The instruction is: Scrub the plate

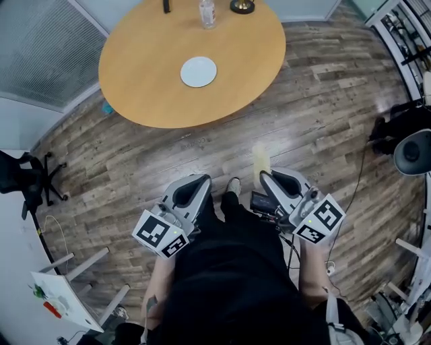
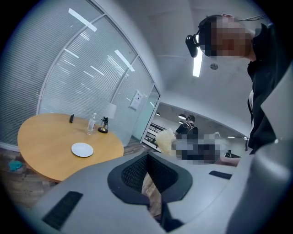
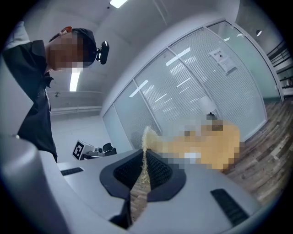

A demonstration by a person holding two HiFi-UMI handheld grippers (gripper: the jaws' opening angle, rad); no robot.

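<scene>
Right gripper (image 1: 265, 178) clamped on a thin sponge (image 1: 260, 160), whose long axis sticks forward past the tips. Left gripper (image 1: 200, 182) has its jaws together, empty. Plate (image 1: 199, 71) lies flat on the desk (image 1: 145, 81), well ahead and left of the right gripper, almost dead ahead of the left one. It's round, so no long axis.

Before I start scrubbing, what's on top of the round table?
On the table: a white plate, a clear bottle, a small black item, a dark round stand. The plate hides the spot beneath it.

On the table (image 1: 145, 71), plate (image 1: 199, 71) central, bottle (image 1: 207, 13) behind it at far rim.
</scene>
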